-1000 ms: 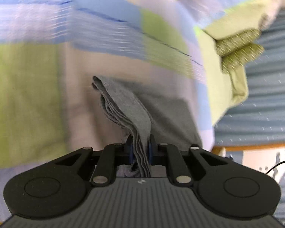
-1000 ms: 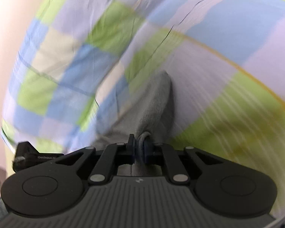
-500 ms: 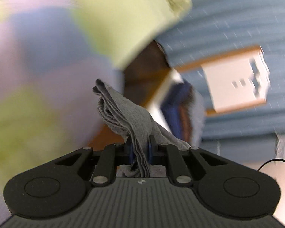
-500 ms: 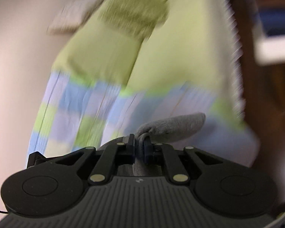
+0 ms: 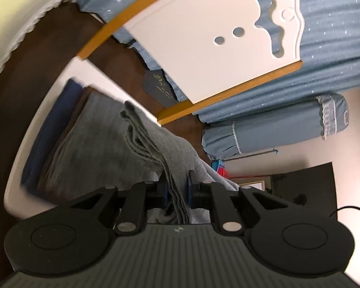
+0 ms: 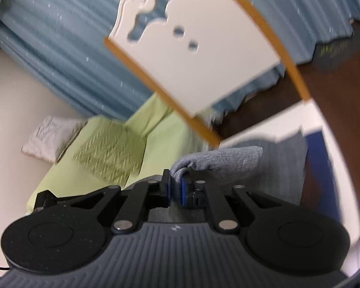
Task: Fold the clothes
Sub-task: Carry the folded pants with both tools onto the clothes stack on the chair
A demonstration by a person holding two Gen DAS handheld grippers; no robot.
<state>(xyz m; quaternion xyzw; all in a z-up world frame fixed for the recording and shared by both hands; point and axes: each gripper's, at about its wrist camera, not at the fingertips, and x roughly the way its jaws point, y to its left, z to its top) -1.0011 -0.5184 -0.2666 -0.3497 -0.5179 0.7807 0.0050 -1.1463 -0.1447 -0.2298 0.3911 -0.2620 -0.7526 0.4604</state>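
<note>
- The left gripper (image 5: 177, 187) has the layered edge of a folded grey garment (image 5: 156, 144) between its jaws, which are opening; a gap shows on the right side of the cloth.
- The right gripper (image 6: 176, 187) is clamped tight on a rolled fold of the same grey garment (image 6: 218, 160).
- Beyond the left fingers, the garment lies over a stack of folded clothes (image 5: 48, 129) on a white surface (image 5: 24, 144), at left centre.
- A white board with orange edges (image 5: 204, 36) and a blue curtain (image 5: 336, 48) fill the upper frame.
- In the right wrist view, green bedding (image 6: 108, 153) lies at lower left.
</note>
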